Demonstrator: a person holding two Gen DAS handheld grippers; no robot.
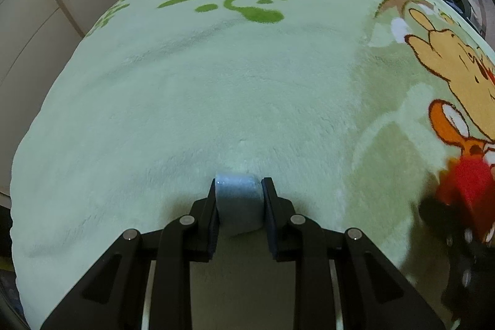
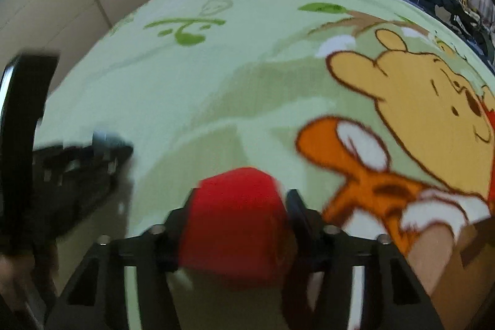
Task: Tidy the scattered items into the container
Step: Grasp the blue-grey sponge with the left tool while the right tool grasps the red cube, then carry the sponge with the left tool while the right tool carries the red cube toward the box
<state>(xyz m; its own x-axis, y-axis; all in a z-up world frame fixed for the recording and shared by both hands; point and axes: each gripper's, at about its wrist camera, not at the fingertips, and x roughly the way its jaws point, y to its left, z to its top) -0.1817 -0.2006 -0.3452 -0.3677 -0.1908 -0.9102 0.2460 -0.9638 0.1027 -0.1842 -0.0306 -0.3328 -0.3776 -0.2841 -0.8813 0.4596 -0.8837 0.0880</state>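
Fleecy blanket (image 1: 216,88); left tool (image 1: 238,190) grips grey cylinder (image 1: 238,203).

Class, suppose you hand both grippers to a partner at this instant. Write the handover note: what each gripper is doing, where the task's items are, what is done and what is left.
Left gripper: shut on a pale blue-grey block, held just over the green blanket.
Right gripper: a red block sits between its fingers; the picture is blurred, so a firm grip cannot be confirmed.
Container: a brown box edge shows at the right of the right wrist view; I cannot tell if it is the container.
Done: two blocks picked up or nearly so.
Left: secure the red block, put both in the container, check for other items.
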